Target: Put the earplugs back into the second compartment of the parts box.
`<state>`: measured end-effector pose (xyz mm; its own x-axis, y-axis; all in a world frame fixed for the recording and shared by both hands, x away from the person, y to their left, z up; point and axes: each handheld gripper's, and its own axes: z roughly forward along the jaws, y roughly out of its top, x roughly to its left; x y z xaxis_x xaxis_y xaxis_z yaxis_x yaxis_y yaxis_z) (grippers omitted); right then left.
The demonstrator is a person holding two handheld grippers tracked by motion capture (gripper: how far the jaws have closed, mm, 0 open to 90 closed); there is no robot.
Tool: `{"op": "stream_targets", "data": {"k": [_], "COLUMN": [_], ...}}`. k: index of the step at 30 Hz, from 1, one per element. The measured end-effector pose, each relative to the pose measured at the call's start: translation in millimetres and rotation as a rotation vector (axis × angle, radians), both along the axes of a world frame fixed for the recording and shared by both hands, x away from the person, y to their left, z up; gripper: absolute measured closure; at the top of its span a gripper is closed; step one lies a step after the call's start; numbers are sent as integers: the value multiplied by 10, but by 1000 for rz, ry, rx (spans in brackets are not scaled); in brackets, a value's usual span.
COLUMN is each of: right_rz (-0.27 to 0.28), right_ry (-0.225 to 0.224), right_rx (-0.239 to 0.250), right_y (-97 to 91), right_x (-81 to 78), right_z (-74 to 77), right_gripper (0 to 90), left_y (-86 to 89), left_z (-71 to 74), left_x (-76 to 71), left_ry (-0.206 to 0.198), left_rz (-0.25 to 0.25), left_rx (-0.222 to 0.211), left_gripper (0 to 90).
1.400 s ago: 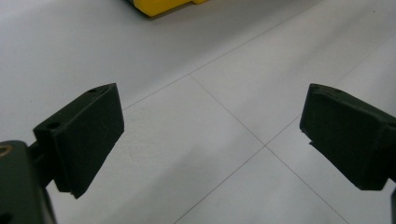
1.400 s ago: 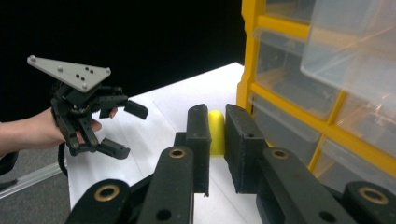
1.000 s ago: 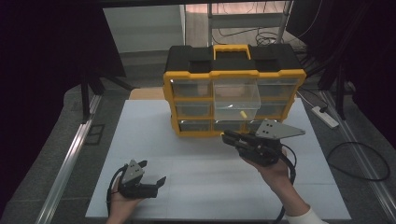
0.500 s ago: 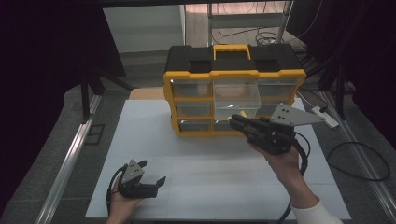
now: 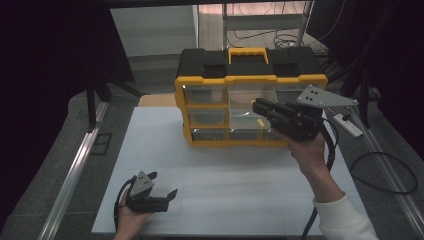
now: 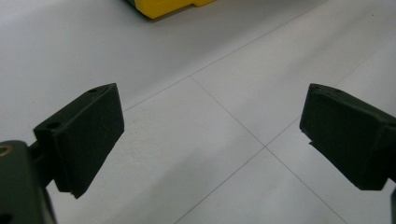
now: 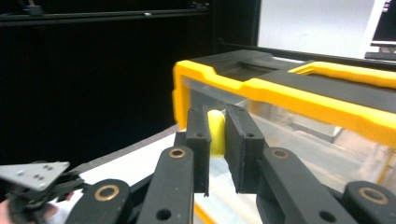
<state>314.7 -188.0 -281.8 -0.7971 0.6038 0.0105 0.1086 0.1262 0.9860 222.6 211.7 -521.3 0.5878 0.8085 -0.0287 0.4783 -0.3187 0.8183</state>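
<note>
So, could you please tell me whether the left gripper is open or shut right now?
Open. The left gripper has its jaws spread wide apart, with nothing between them but the bare white table.

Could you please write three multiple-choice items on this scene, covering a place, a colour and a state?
1. Where is the left gripper?
A. low over the white table near its front edge
B. on top of the organizer
C. inside a drawer

2. What colour is the small piece between the right gripper's fingers?
A. red
B. yellow
C. blue

3. How does the right gripper stand?
A. wide open, nothing between its fingers
B. shut on the small piece
C. lying on the table

Answers:
1 A: the high view shows it low over the white table, well short of the organizer.
2 B: the right gripper view shows a pale yellow piece.
3 B: the fingers press on it from both sides.
</note>
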Motion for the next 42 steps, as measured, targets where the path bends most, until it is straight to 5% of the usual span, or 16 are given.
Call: {"op": "stream_targets", "data": {"k": [5,13,16,18,19,24,30,42], "right_rz": [-43,-107,-117,-120,-127,-131,-106,-104], "right_ry": [21,29,31,27,5,-31,-62,-96], "right_rx": [8,-68,-76,-73,-72,-76,-80,-73], "right_y": [-34,18,29,30,28,22,-51,-384], "right_x": [149,330,352,343,303,191,32,-569], "right_z": [50,20,3,-2,-3,-14,-28,-197], "right_gripper": [800,787,725,607,516,384,330,300], "left_y": [-1,0,1,4,7,-2,6,3], "left_z": [-1,0,1,2,2,6,8,37], "left_x": [0,0,-2,-5,-3,0,-38,-35], "left_ry": [0,-4,-5,-6,-5,-3,-4,-12], "left_rz": [0,0,1,3,3,0,-1,-5], "left_rx": [1,-1,-2,-4,-3,-3,-5,-21], "left_gripper": [66,67,67,67,67,67,67,66]}}
